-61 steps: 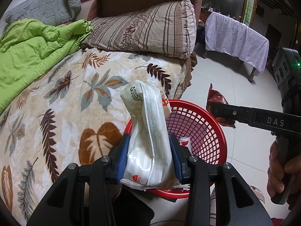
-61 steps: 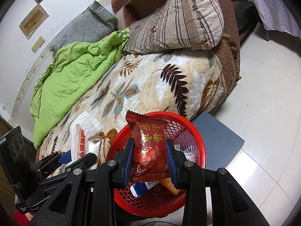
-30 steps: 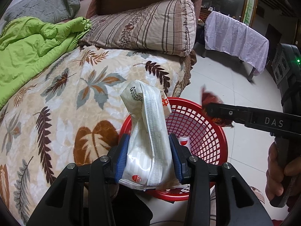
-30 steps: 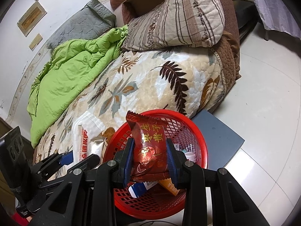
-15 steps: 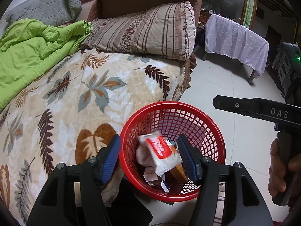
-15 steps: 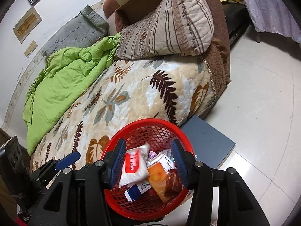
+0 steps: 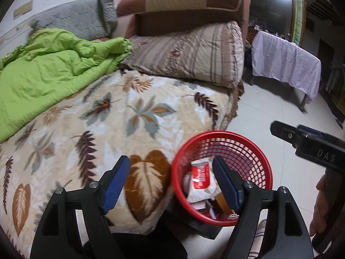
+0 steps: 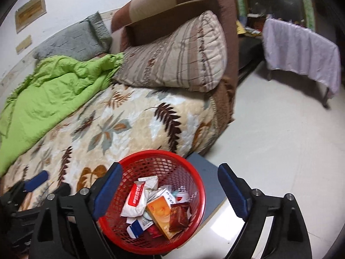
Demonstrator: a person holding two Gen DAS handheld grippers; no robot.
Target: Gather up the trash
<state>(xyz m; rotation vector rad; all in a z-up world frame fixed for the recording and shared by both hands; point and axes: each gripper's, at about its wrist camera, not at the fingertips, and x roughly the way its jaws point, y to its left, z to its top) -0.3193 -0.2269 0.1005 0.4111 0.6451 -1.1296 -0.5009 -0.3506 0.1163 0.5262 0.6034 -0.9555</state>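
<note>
Both grippers empty. My left gripper (image 7: 171, 180) has its blue pads spread wide apart; the jaws have just been opening, and nothing sits between them but a view of the bed (image 7: 133, 116) edge and the basket behind. My right gripper (image 8: 170, 185) is likewise spread, jaws just opened, hanging above the red basket (image 8: 194, 172) with nothing clamped.

Trash location: all of it that I can see lies inside the red basket, lower centre of the right wrist view, on the floor just beside the bed's corner. On top, a white packet with a red label (image 8: 134, 200) lies slanted at the left side, an orange box (image 8: 160, 213) at centre, and a dark red snack wrapper (image 8: 179, 215) leaning on the box's right. Smaller white sachets sit behind them. In the left wrist view the white packet (image 7: 200, 178) shows through the basket mouth.

Handling judgement: the packets and wrapper look light, soft and crinkly, probably slick film; best pinched across a flat sealed edge. The box looks stiffer, grip across its narrow sides.

No loose trash visible on the leaf-print blanket or the floor (image 8: 280, 129) in either view.
</note>
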